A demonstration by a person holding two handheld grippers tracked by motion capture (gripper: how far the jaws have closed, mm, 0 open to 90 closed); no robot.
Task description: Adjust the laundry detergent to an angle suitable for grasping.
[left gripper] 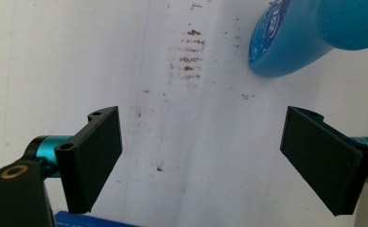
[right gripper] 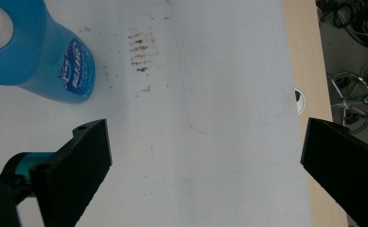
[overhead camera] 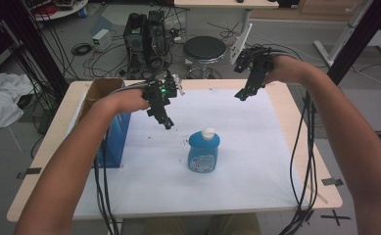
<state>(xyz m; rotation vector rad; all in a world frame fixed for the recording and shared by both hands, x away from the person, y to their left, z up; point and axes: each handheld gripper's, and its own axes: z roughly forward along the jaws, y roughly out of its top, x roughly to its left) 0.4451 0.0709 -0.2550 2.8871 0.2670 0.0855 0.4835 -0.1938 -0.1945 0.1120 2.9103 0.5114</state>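
Note:
A blue bottle (overhead camera: 203,152) with a white cap stands upright near the middle of the white sheet (overhead camera: 256,161). My left gripper (overhead camera: 167,123) hangs above the sheet to the bottle's upper left, jaws open and empty. In the left gripper view the bottle (left gripper: 309,33) lies beyond the open gripper (left gripper: 200,156), at the upper right. My right gripper (overhead camera: 243,94) is raised over the sheet's far right part, open and empty. In the right gripper view the bottle (right gripper: 39,56) sits at the upper left, well clear of the gripper (right gripper: 205,165).
An open cardboard box (overhead camera: 100,90) with a blue carton (overhead camera: 113,142) against it stands at the table's left side. Brown smudges (left gripper: 188,52) mark the sheet. Behind the table are a black stool (overhead camera: 205,49), computer cases (overhead camera: 146,34) and loose cables.

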